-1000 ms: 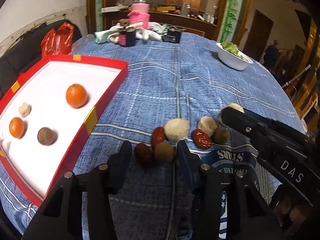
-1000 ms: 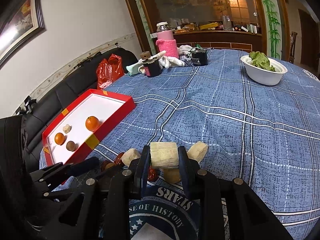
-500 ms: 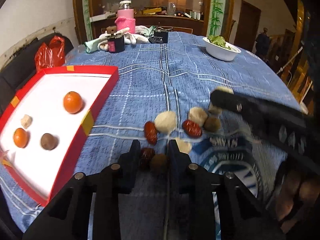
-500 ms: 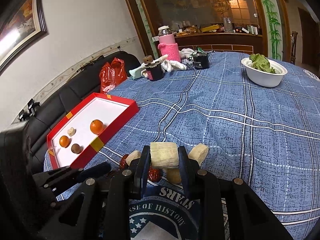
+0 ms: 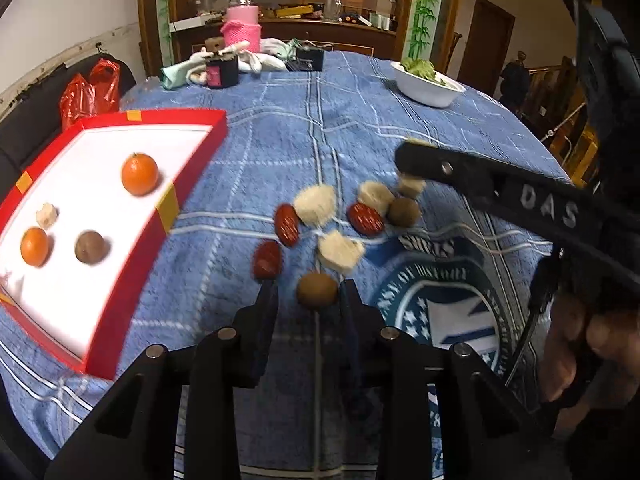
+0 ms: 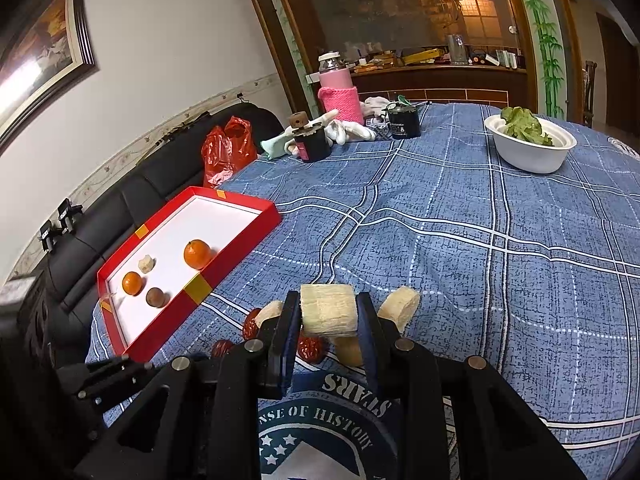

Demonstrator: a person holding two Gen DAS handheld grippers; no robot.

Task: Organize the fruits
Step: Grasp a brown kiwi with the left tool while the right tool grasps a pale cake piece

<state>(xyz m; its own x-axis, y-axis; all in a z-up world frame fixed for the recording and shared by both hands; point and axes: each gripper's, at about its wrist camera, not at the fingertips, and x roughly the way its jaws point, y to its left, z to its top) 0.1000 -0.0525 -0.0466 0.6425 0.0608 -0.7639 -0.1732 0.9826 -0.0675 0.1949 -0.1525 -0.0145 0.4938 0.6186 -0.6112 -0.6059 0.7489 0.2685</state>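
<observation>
Left tool [image 5: 308,294] opening around brown fruit [image 5: 317,289], contact blurred; right tool [image 6: 328,314] clamps banana chunk [image 6: 328,311].

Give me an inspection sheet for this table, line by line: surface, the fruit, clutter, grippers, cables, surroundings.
Surface: blue plaid tablecloth with a printed emblem.
Job's things: red tray holds two oranges, one brown fruit and a pale chunk; red dates, pale chunks and brown fruits lie loose on the cloth.
Clutter: pink bottle, white bowl of greens, dark jars, cloths.
Grippers: left gripper has a brown fruit between opening jaws, contact unclear; right gripper is shut on a pale chunk.
Cables: nothing seen.
Surroundings: black sofa, red bag, wooden cabinet.
</observation>
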